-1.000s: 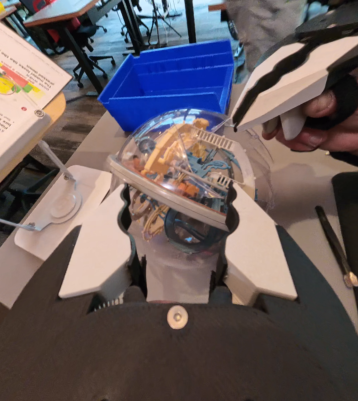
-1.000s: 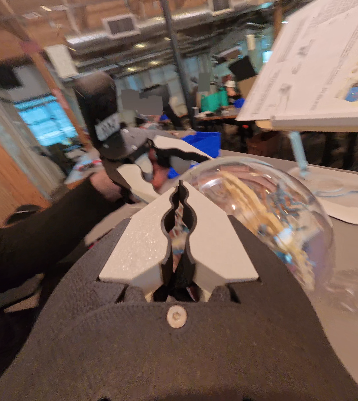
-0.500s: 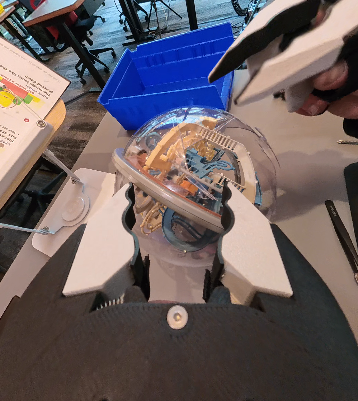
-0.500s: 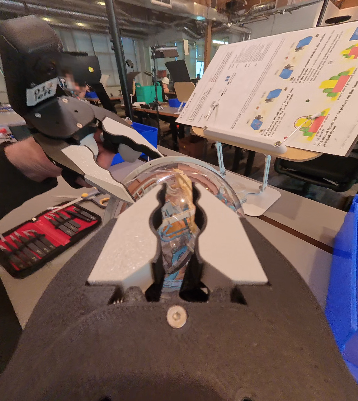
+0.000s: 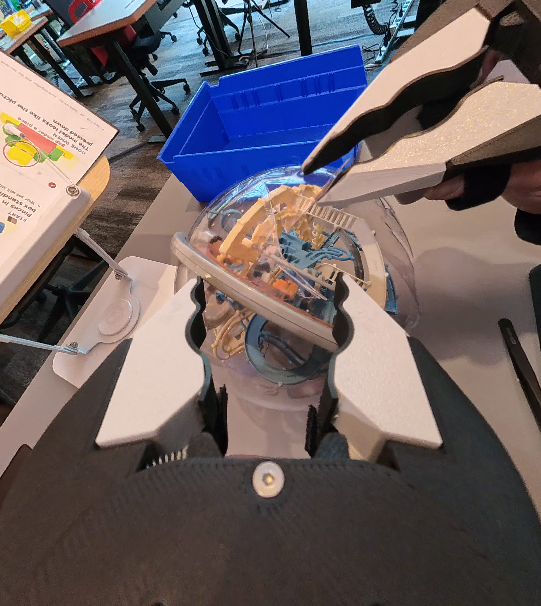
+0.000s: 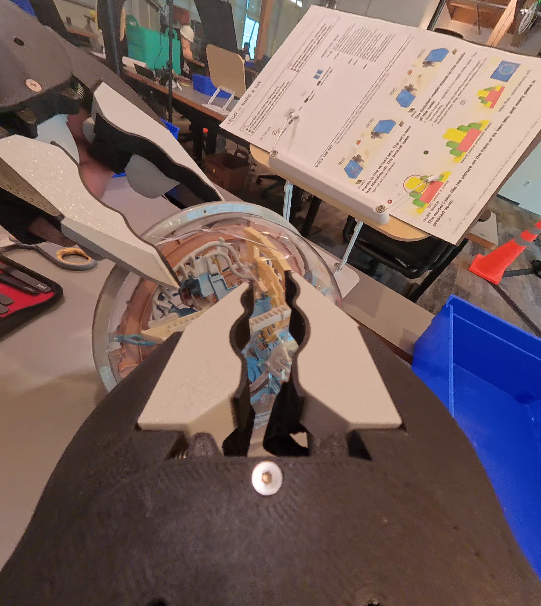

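A clear maze ball with tan and blue tracks inside and a grey ring round its middle rests tilted on the grey table. My left gripper stands wide with both fingers pressed against the ball's sides at the ring. It also shows in the right wrist view, one tip on the dome and one at its far edge. My right gripper is over the ball's top, jaws a narrow gap apart. In the left wrist view the right gripper touches a cracked clear part of the dome.
A blue bin stands just behind the ball, on my right in the right wrist view. A printed board on a stand leans at the left. Black tweezers and a red tool pouch lie on the table. One gripper's finger ends stand about 6 cm off the other's.
My right gripper swung from beside the ball to above its top, and its jaws went from shut to a narrow gap. My left gripper stayed on the ball.
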The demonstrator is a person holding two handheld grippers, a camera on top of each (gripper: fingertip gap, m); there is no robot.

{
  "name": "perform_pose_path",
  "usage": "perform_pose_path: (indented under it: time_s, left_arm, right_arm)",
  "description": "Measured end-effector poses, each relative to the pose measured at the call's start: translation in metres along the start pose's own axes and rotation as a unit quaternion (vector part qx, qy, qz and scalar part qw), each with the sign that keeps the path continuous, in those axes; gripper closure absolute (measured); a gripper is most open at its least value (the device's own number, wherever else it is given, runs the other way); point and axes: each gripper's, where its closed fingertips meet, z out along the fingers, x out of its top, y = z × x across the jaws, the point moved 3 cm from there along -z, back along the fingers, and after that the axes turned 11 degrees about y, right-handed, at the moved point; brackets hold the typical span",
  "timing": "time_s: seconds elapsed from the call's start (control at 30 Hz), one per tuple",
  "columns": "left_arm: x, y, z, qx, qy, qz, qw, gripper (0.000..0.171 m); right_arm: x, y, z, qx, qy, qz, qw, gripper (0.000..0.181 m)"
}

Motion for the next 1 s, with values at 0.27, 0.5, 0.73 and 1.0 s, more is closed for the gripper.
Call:
perform_pose_path:
  time_s: [0.27, 0.5, 0.73, 1.0]
  left_arm:
    - [0.000, 0.002, 0.000, -0.008, -0.001, 0.013, 1.000, 0.099]
    - [-0.005, -0.007, -0.004, -0.013, -0.017, 0.026, 0.999, 0.104]
    - [-0.028, -0.045, -0.007, 0.033, -0.092, 0.059, 0.994, 0.110]
    - [-0.038, -0.055, -0.013, 0.090, -0.088, 0.057, 0.990, 0.097]
  right_arm:
    - [0.006, -0.010, -0.003, 0.054, 0.043, 0.079, 0.995, 0.181]
    - [0.005, 0.003, -0.013, 0.051, 0.046, 0.084, 0.994, 0.159]
    - [-0.017, 0.001, -0.011, 0.114, -0.013, 0.128, 0.985, 0.110]
    - [-0.026, -0.004, -0.004, 0.108, -0.028, 0.116, 0.987, 0.102]
